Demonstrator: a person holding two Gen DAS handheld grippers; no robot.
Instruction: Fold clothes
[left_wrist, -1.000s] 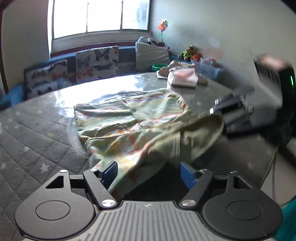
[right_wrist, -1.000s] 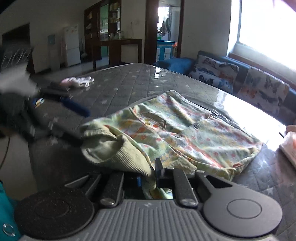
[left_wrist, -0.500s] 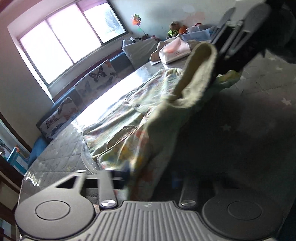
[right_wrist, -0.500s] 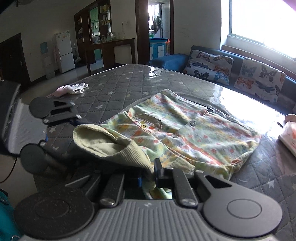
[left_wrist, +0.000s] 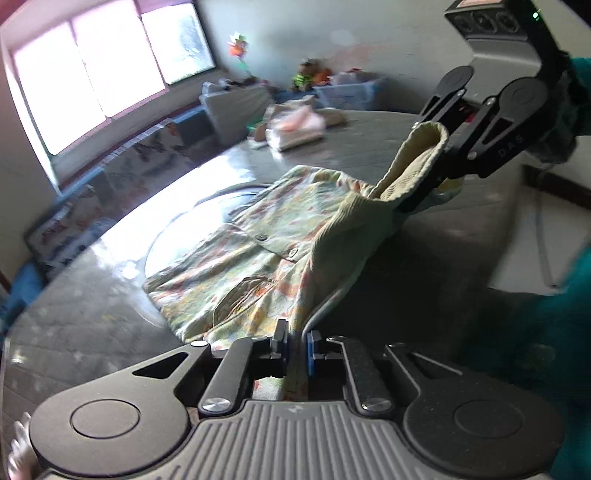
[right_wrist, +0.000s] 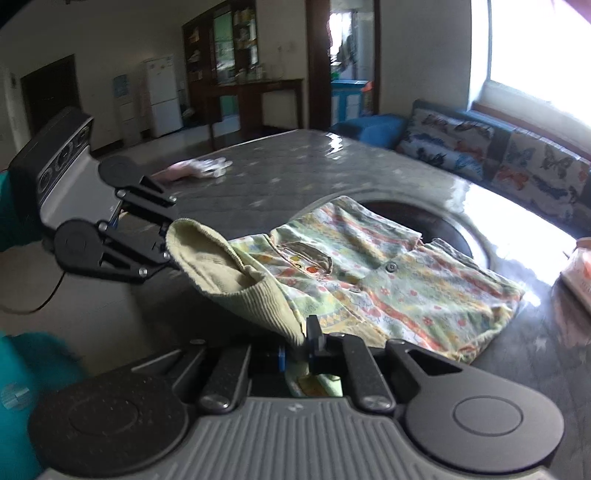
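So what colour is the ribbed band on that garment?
Pale yellow ribbed band, clearest in the right wrist view.

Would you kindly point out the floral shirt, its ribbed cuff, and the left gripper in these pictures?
floral shirt (right_wrist: 399, 291): right wrist view, on the flat patterned front panel.
ribbed cuff (right_wrist: 210, 254): right wrist view, on the lifted cuff's plain yellowish fabric.
left gripper (left_wrist: 295, 347): left wrist view, midway between its fingers.

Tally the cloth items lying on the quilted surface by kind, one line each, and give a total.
Patterned green shirt, pinched by the left gripper and the right gripper: 1
Pink-and-white folded pile at the far side: 1 pile; pieces in it too blurred to count
Small pink-and-white item, kind unclear: 1
Total: 3
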